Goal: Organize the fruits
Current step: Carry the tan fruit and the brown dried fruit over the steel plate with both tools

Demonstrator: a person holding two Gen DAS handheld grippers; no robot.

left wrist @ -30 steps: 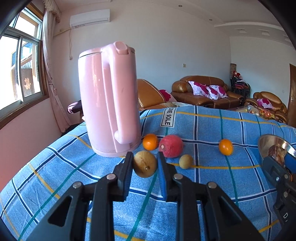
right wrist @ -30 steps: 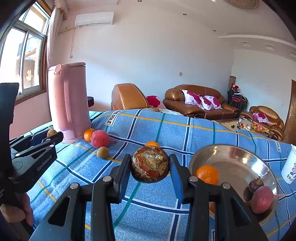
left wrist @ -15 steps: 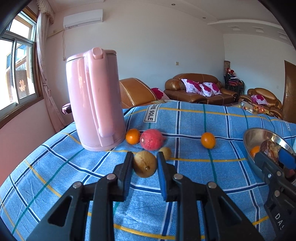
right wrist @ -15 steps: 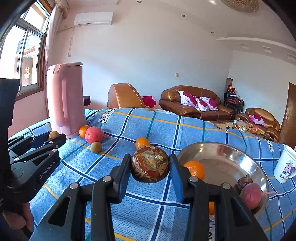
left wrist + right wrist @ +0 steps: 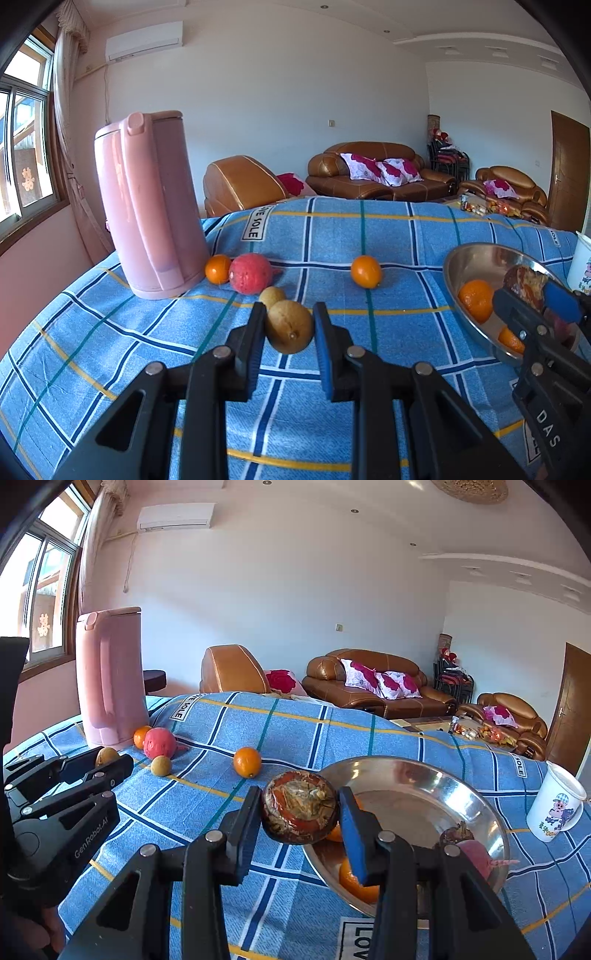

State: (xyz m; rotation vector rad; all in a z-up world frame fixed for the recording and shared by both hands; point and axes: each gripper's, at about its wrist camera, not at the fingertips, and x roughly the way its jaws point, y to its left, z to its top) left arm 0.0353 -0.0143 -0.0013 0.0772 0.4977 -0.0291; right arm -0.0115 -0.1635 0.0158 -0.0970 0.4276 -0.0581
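Observation:
My left gripper is shut on a small brown-yellow fruit, held above the blue checked cloth. My right gripper is shut on a dark reddish-brown fruit, just at the near-left rim of the steel bowl. The bowl holds oranges, a dark fruit and a pink fruit. On the cloth lie an orange, a red fruit, another orange and a small tan fruit. The right gripper appears over the bowl in the left wrist view.
A tall pink kettle stands at the left of the cloth beside the loose fruit. A white printed cup sits right of the bowl. Brown sofas and a window lie beyond the table.
Both grippers have moved to the right across the table with their fruit. The kettle has slid left in both views and the bowl has come closer under the right gripper.

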